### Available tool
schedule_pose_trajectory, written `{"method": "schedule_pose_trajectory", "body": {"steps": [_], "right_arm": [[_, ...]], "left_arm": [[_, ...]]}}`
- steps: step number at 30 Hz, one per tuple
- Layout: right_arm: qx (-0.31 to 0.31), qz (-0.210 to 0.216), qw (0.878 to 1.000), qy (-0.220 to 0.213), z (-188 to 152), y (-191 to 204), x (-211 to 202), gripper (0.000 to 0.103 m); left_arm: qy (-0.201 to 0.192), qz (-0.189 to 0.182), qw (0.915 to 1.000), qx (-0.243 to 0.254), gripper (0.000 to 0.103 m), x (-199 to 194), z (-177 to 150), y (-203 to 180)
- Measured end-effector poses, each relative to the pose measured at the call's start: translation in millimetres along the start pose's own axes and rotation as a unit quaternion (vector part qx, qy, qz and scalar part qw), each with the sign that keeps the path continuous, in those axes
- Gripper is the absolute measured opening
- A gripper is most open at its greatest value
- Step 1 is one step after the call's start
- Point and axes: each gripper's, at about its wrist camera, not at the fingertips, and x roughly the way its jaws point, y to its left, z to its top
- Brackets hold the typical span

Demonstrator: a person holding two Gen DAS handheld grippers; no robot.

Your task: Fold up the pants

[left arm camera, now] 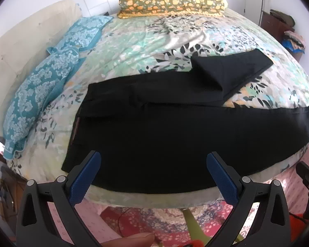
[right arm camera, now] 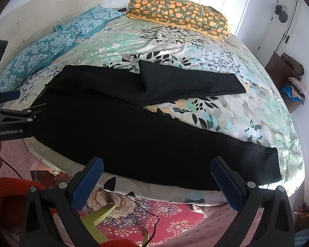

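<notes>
Pants first, from the left wrist view: black woven-fabric trousers (left arm camera: 175, 135) lie spread across the floral-print bedsheet (left arm camera: 134, 47) near the bed's front edge, waistband to the left, one leg running straight right and the far leg doubled back on itself. I'd guess they're light, floppy and a bit slick, so they'll drape and slide rather than hold a crease; best grabbed at the waistband corner or a hem. The left gripper (left arm camera: 154, 177) hovers just off the near edge with its blue-padded fingers (left arm camera: 86, 177) spread wide, nothing between them.

Right wrist view: same trousers (right arm camera: 154, 135), near leg's hem ending at the right. The right gripper (right arm camera: 156, 183) hangs over the bed's edge near that leg, pads apart and empty too. Both tools are pointed forward, level with the mattress.
</notes>
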Motion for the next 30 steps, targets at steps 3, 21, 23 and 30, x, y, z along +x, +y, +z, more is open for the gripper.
{"method": "schedule_pose_trajectory", "body": {"steps": [3,21,23,30], "right_arm": [[-0.001,0.024,1.0,0.004,-1,2,4,0.103],[0.134,0.163,0.976,-0.057,100,-174,116,0.103],[0.162,0.14,0.975,-0.053,128,-224,142,0.103],[0.256,0.098,0.961,0.044,242,-402,274,0.103]], "left_arm": [[0.003,-0.002,1.0,-0.001,0.103,3,1,0],[-0.034,-0.028,0.9975,-0.056,0.103,38,43,14],[-0.007,-0.033,0.998,-0.054,0.103,52,28,14],[0.078,-0.05,0.9923,-0.082,0.102,98,17,16]]}}
